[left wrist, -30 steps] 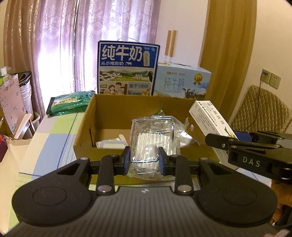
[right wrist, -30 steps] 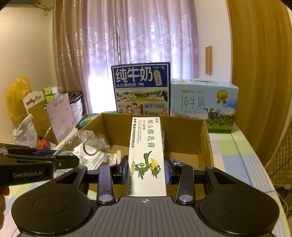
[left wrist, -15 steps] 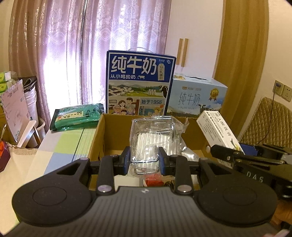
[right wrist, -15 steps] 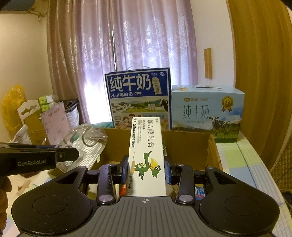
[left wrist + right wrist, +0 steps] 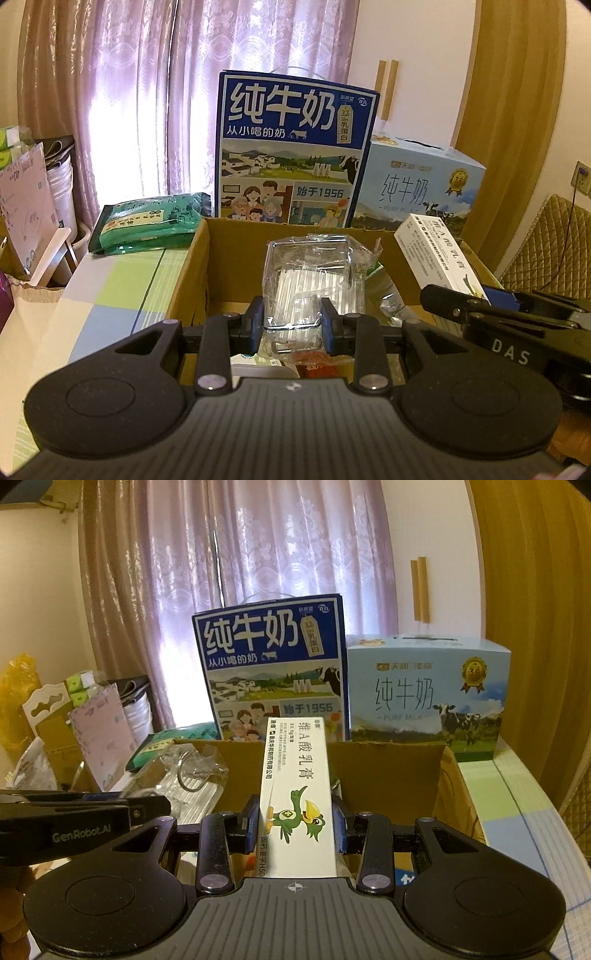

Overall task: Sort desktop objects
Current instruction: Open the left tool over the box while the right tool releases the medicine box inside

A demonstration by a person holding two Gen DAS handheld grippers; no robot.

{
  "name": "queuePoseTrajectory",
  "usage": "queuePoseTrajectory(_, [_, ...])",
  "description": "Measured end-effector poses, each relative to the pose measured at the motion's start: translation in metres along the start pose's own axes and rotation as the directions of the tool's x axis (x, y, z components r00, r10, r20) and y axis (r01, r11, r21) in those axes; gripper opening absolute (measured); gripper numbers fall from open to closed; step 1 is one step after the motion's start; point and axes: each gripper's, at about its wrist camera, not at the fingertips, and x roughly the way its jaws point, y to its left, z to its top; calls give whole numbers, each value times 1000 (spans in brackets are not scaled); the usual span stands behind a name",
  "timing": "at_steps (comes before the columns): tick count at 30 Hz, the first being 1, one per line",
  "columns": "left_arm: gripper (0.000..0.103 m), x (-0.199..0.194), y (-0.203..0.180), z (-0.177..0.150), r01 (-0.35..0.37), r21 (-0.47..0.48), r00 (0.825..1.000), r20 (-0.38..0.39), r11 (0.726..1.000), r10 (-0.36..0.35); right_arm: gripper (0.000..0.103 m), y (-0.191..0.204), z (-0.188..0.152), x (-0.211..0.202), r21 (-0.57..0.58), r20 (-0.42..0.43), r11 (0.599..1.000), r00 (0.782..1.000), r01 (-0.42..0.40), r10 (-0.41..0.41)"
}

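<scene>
My left gripper [image 5: 291, 326] is shut on a clear plastic packet of white sticks with a wire ring [image 5: 314, 284], held over the open cardboard box [image 5: 192, 266]. In the right wrist view that clear plastic packet [image 5: 188, 782] shows at the left. My right gripper [image 5: 295, 823] is shut on a long white ointment box printed with a green bird [image 5: 295, 797], also above the cardboard box [image 5: 454, 782]. The white ointment box [image 5: 436, 251] and right gripper appear at the right of the left wrist view. A red packet [image 5: 314, 363] and other small items lie inside the cardboard box.
Behind the cardboard box stand a dark blue milk carton case [image 5: 295, 147] and a light blue milk case [image 5: 417, 188]. A green packet [image 5: 147, 221] lies on the checked tablecloth [image 5: 110, 288] to the left. Clutter [image 5: 74, 731] sits far left; a quilted chair [image 5: 554, 251] stands at the right.
Both grippers, each still holding its item, have moved forward and a little lower over the cardboard box; the box and milk cases now loom larger.
</scene>
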Motion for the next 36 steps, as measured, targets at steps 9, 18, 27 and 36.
queuePoseTrajectory(9, [26,6,5,-1,-6,-15,1000,-12,1000,6,35,-1,-1,10,12,-14,1000,1000,-3,3])
queuePoseTrajectory(18, [26,9,4,-2,2,-9,1000,-22,1000,-2,35,-1,-1,12,17,-17,1000,1000,0,1])
queuePoseTrajectory(27, [39,7,11,-2,-23,-21,1000,-8,999,23,35,0,-2,14,26,-23,1000,1000,-7,8])
queuePoseTrajectory(36, [44,5,14,-2,-34,-21,999,-9,999,34,35,3,-3,17,40,-29,999,999,-29,30])
